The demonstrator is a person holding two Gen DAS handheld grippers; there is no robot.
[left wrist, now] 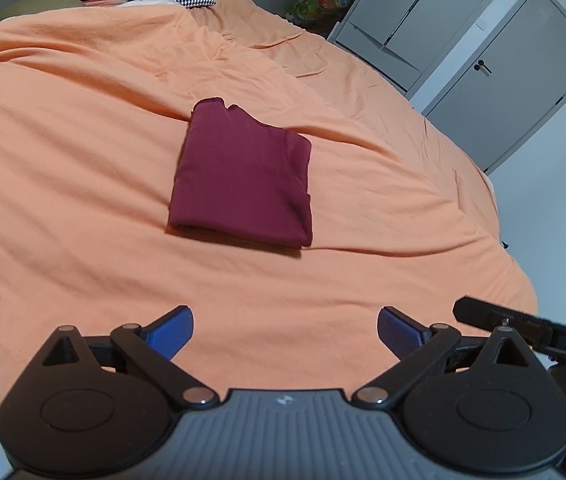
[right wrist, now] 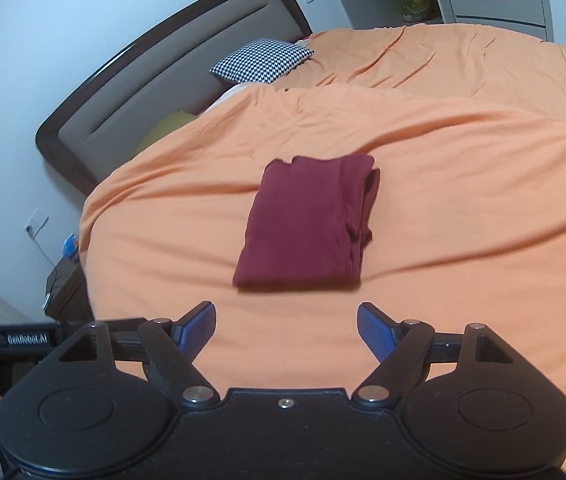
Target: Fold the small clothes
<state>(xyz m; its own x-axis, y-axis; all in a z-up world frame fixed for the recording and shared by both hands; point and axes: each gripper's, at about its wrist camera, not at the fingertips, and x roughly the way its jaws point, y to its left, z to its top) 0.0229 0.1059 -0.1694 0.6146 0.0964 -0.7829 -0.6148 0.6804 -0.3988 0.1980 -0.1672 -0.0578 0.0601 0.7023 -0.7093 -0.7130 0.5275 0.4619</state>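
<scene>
A maroon garment [left wrist: 243, 180] lies folded into a neat rectangle on the orange bedspread [left wrist: 83, 160]. It also shows in the right wrist view [right wrist: 307, 224], with stacked folded edges on its right side. My left gripper [left wrist: 285, 330] is open and empty, held above the bedspread well short of the garment. My right gripper [right wrist: 286, 328] is open and empty, a little short of the garment's near edge. Part of the right gripper's body [left wrist: 523, 332] shows at the right of the left wrist view, and the left gripper's body [right wrist: 15, 340] at the left of the right wrist view.
A houndstooth pillow [right wrist: 263, 60] and a yellow-green pillow [right wrist: 163, 128] lie by the padded headboard [right wrist: 155, 80]. Grey wardrobes [left wrist: 483, 52] stand beyond the bed's far side. A dark nightstand [right wrist: 63, 288] sits beside the bed on the left.
</scene>
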